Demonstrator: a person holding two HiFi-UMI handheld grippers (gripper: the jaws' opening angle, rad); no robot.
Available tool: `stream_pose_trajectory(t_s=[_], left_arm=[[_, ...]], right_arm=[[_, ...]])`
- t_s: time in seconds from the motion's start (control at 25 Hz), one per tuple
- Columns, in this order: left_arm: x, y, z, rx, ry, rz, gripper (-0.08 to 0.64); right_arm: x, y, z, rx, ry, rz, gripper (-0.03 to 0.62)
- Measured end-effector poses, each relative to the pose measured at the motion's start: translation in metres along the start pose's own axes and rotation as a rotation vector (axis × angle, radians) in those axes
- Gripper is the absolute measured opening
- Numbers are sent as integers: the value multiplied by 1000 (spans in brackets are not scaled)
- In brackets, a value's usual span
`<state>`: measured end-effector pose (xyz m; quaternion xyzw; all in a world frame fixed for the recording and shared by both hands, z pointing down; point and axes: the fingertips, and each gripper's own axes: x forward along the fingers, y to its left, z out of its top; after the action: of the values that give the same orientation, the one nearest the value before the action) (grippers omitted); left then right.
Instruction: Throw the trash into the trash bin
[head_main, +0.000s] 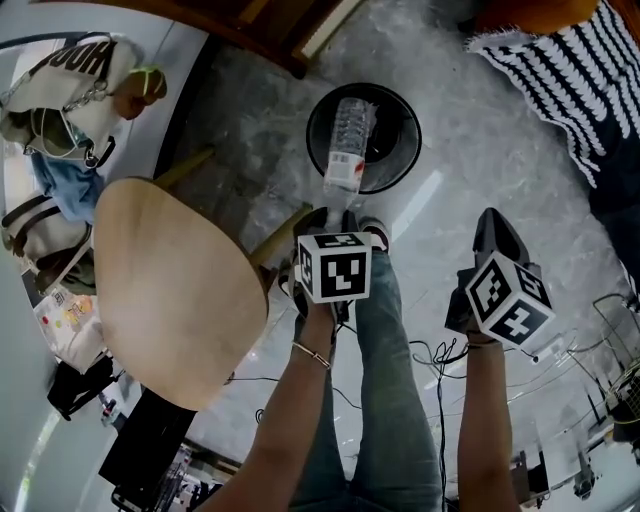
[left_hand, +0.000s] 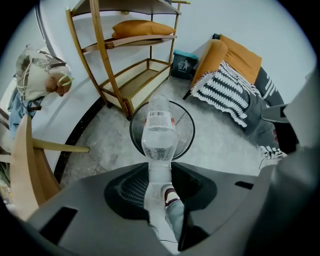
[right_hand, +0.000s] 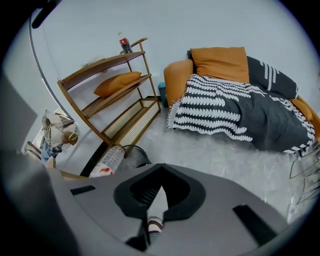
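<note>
- Bottle (head_main: 346, 145): clear plastic with a red-and-white label. It hangs body-down right over the mouth of the bin (head_main: 412, 150).
- As far as I can tell it touches neither rim nor wall, so it's not in yet.
- Left tongs (left_hand: 160, 170): clenched on the bottle's neck end.
  - Pads press both sides of the narrow part.
  - The body sticks out past the tips toward the opening.
  - They point straight down and line up with the bin.
- Right tongs (right_hand: 161, 170): closed, tips meeting, nothing between them.
  - They hang off to the side of the bin over the floor (head_main: 470, 150), slanted down.
  - They play no part in this grip.
- Bin: black, round, open top, on the grey floor in front of the shelf (left_hand: 125, 75) and near the sofa (left_hand: 235, 75). The inside is dark, so I can't tell what's in it.
- Progress, my read:
  - Done: pick-up and carry.
  - Aim over the opening looks good enough.
  - Left: let go so the bottle drops in, then pull the tongs clear.
- Risk: the neck end sits closer to the near rim than the body does. A skewed release could clip that edge and bounce the bottle out.
- No other trash I can make out near the bin.
</note>
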<state>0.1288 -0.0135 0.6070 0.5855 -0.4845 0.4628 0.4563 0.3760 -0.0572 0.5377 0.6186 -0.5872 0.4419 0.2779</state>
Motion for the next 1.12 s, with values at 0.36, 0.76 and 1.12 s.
stream_pose_trajectory(t_s=[0.36, 0.76, 1.12], left_arm=[[11, -9, 10, -27, 12, -46, 153], [-1, -8, 37, -18, -99, -57, 196], [-16, -3, 44, -41, -142, -73, 194]], right_arm=[[8, -3, 3, 1, 10, 3, 6], [8, 1, 1, -3, 14, 8, 6], [3, 13, 8, -28, -4, 23, 6]])
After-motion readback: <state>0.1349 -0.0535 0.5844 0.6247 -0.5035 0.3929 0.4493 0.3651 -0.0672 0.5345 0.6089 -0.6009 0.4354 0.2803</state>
